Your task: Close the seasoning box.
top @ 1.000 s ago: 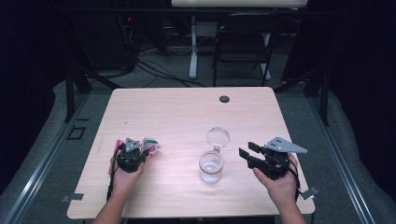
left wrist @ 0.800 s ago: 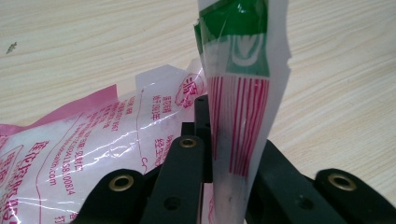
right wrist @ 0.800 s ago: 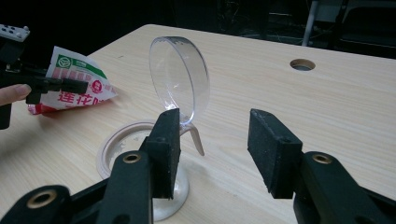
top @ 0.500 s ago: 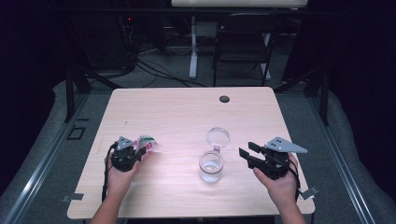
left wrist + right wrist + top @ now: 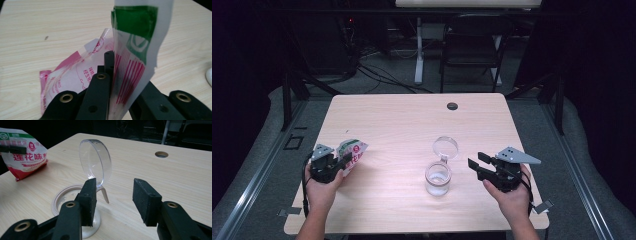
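Left gripper (image 5: 346, 159): held in the left hand (image 5: 321, 189) near the table's left edge, toward the front; jaws clamped together, pointing rightward and away.

Right gripper (image 5: 476, 163): held in the right hand (image 5: 512, 197) near the front right corner; jaws apart, pointing left, nothing between them.

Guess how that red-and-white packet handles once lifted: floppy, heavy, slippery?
Probably floppy: the packet creases and bends around the left claw, which is shut on its thin film. Likely light, since it hangs from one pinched edge without stretching. The film looks glossy, so it may slip; contents can't be seen.
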Motion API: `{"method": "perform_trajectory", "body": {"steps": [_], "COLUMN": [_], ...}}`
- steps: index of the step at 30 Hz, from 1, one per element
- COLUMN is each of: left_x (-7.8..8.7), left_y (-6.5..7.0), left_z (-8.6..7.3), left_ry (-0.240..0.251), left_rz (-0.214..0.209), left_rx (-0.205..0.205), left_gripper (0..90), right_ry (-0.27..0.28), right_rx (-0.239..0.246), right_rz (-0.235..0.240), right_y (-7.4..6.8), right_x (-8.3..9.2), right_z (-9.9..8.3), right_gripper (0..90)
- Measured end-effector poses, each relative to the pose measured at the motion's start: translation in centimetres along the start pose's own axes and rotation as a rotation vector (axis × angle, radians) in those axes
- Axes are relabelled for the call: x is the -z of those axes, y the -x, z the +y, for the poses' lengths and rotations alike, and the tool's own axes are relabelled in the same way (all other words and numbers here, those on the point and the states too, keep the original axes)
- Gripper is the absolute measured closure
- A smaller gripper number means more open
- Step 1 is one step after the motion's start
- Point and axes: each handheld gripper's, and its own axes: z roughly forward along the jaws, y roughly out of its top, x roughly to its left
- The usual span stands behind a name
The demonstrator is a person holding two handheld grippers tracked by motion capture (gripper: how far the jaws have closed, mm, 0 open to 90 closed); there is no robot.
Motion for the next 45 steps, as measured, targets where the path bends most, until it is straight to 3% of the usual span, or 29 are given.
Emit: {"method": "perform_trajectory", "body": {"steps": [5,11,15,18,22,26,31,37,45], "left_x": [1.0,1.4,2.0,2.3,2.5,3.0,3.4,3.4,2.2], "left_y": [-1.0,-1.7,-2.0,-2.1,-2.4,-2.8,-2.1,-0.6,3.1], "left_z": [0.6,1.4,2.6,3.8,4.9,5.7,6.4,7.1,7.8], "left_ry": [0.034,0.038,0.035,0.028,0.019,0.042,0.063,0.081,0.073], "left_rz": [0.047,0.065,0.100,0.151,0.171,0.153,0.128,0.074,-0.010], "left_rx": [0.039,0.053,0.005,-0.056,-0.084,-0.059,-0.070,-0.085,-0.158], "left_gripper": [90.0,90.0,90.0,90.0,90.0,90.0,90.0,90.0,90.0], "right_ry": [0.009,0.008,0.007,0.008,0.019,0.020,0.017,0.018,0.017], "right_rx": [-0.002,-0.010,-0.010,-0.015,-0.016,-0.018,-0.019,-0.018,-0.018], "right_rz": [-0.005,-0.003,-0.005,-0.005,-0.003,-0.003,-0.003,-0.003,-0.001], "right_y": [0.2,0.3,0.3,0.4,0.5,0.5,0.6,0.6,0.7], "right_x": [0.2,0.0,0.0,0.0,0.0,0.1,0.1,0.0,0.0], "right_z": [0.0,-0.1,-0.1,-0.1,-0.2,-0.2,-0.2,-0.2,-0.3], "right_gripper": [54.0,54.0,54.0,54.1,54.1,54.1,54.1,54.1,54.1]}}
